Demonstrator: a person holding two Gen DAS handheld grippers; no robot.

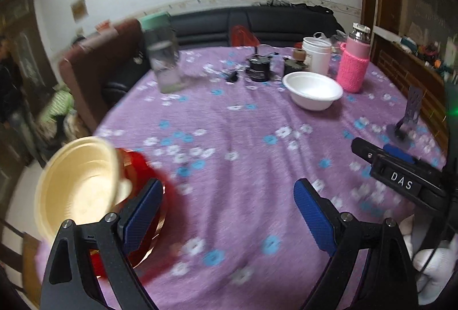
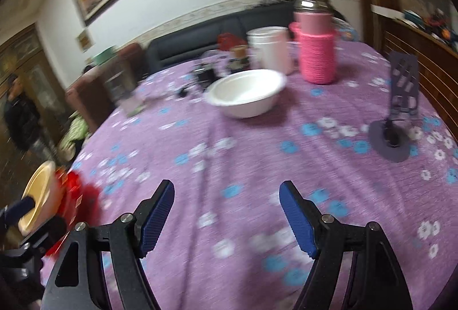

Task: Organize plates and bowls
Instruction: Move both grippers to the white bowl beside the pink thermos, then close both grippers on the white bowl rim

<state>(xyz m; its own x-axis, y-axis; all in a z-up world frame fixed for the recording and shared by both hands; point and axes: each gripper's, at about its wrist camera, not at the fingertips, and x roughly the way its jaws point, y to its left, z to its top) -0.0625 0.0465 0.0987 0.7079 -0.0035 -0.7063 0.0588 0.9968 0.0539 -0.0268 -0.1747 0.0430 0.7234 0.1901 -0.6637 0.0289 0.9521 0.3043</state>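
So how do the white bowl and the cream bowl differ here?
The white bowl sits upright on the purple tablecloth near the pink-sleeved bottle; the cream bowl is tilted at the table's near-left edge, against something red. One is white, the other pale yellow. Both are empty, and neither is gripped.

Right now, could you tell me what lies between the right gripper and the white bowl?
Only bare tablecloth: in the right wrist view, nothing stands between the open right gripper and the white bowl.

White bowl [image 1: 312,91] upright, empty, far side of desk. Cream bowl [image 1: 77,181] tilted on red plate [image 1: 156,227], near-left desk edge.
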